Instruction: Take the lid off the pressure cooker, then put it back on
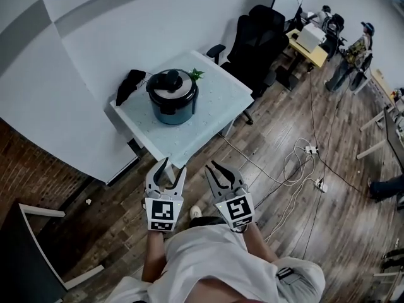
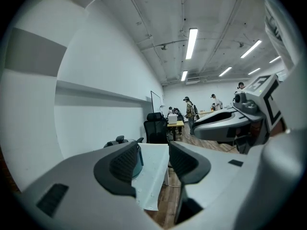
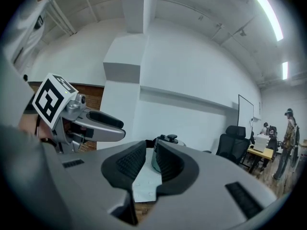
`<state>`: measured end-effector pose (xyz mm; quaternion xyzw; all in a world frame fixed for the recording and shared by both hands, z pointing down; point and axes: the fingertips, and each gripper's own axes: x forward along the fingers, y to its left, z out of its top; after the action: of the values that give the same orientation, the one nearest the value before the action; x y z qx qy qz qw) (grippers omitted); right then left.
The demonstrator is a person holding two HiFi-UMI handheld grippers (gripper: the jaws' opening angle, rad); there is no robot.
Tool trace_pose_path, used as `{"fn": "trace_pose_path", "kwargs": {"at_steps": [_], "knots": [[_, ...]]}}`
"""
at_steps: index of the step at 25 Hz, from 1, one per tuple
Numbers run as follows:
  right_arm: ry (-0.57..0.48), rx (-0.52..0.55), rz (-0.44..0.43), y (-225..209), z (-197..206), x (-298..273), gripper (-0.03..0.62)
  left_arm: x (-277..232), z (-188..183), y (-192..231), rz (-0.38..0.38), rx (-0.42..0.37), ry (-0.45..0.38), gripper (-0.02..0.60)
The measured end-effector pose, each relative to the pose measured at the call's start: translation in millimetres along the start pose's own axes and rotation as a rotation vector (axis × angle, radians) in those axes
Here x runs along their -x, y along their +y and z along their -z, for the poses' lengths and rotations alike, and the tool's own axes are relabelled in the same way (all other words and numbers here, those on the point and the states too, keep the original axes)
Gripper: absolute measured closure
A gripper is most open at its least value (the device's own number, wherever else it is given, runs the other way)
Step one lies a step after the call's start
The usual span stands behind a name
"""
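A dark blue pressure cooker [image 1: 172, 103] stands on the pale square table [image 1: 211, 115], its steel lid [image 1: 181, 89] on and a black knob [image 1: 172, 77] on top. Both grippers hang in the air short of the table's near corner, apart from the cooker. The left gripper [image 1: 174, 166] [image 2: 153, 162] is shut and holds nothing; its left pad hides most of the cooker [image 2: 139, 159]. To its right, the right gripper [image 1: 214, 166] [image 3: 150, 164] is shut and bare, with the lid's knob [image 3: 168, 138] showing just above its pads.
A black cloth [image 1: 129, 84] and a green sprig [image 1: 196, 74] lie on the table by the cooker. Black office chairs [image 1: 259, 40] stand behind it. Cables and a power strip [image 1: 309, 163] trail over the wooden floor. People stand at desks [image 1: 309, 46] far right.
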<state>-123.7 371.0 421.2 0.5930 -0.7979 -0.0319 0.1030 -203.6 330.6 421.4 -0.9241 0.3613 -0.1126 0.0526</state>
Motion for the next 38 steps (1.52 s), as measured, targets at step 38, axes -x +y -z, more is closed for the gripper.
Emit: {"fn": "trace_pose_path", "kwargs": {"at_steps": [38], "knots": [[0.021, -0.025, 0.014, -132, 5, -139, 0.526, -179, -18, 76, 0.012, 0.006, 0.02, 0.379]]}}
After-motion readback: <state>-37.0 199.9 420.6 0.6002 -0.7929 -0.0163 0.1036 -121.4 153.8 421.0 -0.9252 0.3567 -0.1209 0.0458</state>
